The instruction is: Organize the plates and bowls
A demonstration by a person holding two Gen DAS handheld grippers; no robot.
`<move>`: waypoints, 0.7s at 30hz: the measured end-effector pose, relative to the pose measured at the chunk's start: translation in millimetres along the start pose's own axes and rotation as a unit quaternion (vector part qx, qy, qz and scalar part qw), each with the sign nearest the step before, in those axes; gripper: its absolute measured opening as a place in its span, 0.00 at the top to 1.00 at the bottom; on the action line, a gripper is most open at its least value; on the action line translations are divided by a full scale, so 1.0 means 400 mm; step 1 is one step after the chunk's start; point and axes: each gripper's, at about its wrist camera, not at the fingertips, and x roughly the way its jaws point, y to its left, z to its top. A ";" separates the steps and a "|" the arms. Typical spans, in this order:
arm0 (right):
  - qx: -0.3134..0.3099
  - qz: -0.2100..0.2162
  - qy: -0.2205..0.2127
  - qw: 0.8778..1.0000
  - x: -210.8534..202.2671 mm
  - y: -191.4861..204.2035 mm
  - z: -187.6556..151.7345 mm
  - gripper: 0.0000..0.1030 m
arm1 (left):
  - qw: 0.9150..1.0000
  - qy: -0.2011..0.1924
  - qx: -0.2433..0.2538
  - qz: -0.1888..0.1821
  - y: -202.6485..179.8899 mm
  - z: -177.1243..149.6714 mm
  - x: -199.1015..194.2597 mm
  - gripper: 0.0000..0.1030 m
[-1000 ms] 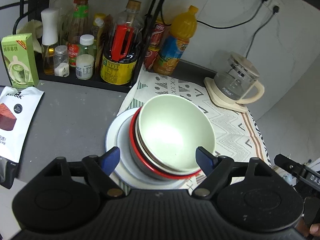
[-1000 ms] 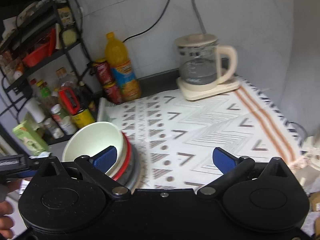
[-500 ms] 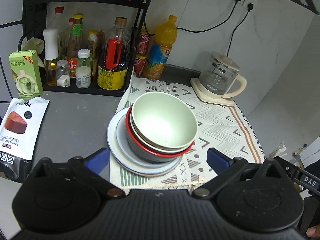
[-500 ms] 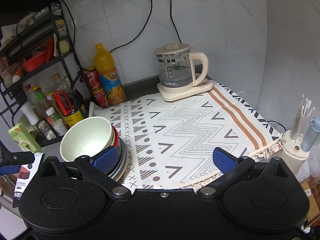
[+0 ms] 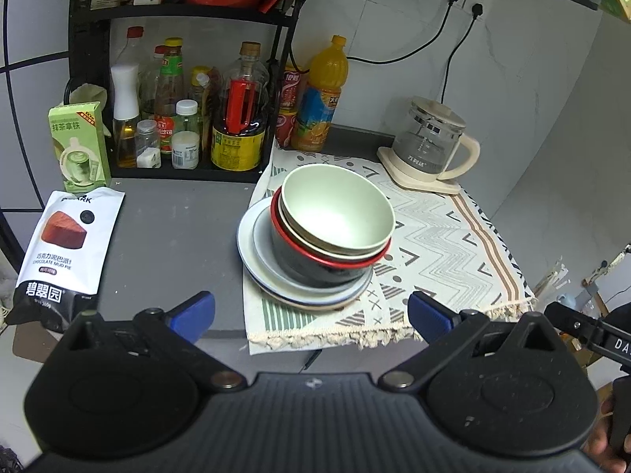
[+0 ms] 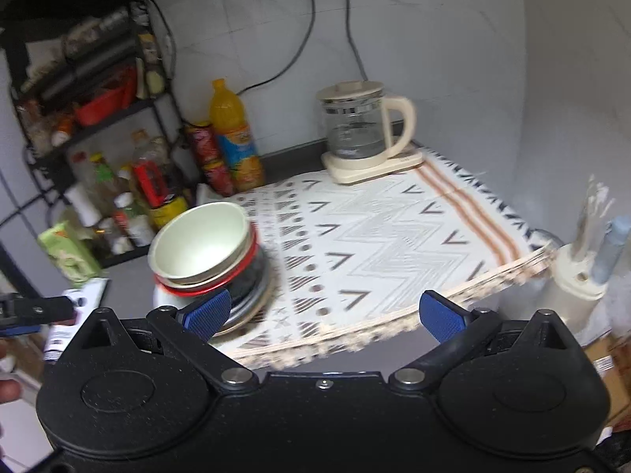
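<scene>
A pale green bowl (image 5: 335, 213) sits on top of a stack: a cream bowl, a red-rimmed black bowl (image 5: 315, 268), then pale plates (image 5: 252, 252), on the left edge of the patterned cloth (image 5: 445, 244). My left gripper (image 5: 311, 315) is open and empty, held back from the stack near the counter's front edge. My right gripper (image 6: 323, 313) is open and empty, above the cloth's front edge; the green bowl (image 6: 197, 240) and its stack lie just beyond its left finger.
A black rack (image 5: 177, 90) with bottles and jars stands at the back left. An orange juice bottle (image 5: 321, 94) and cans stand beside it. A glass kettle (image 5: 430, 146) sits back right. A green carton (image 5: 79, 146) and a snack pouch (image 5: 63, 252) lie left.
Both grippers have pulled back and up from the stack, which now looks smaller and farther. The left gripper's fingers, earlier beside the bowls, are now clear of them. The stack has not moved.
</scene>
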 end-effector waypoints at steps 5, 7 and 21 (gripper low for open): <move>0.001 0.011 0.010 1.000 -0.025 -0.001 -0.027 0.01 | 1.000 0.002 0.011 0.002 -0.016 -0.025 -0.026 0.00; -0.005 0.011 0.007 1.000 -0.039 0.001 -0.038 0.01 | 1.000 0.004 0.016 0.004 -0.024 -0.030 -0.036 0.00; -0.010 0.039 0.006 0.999 -0.098 0.004 -0.058 0.01 | 0.999 0.003 0.032 0.001 -0.067 -0.058 -0.095 0.00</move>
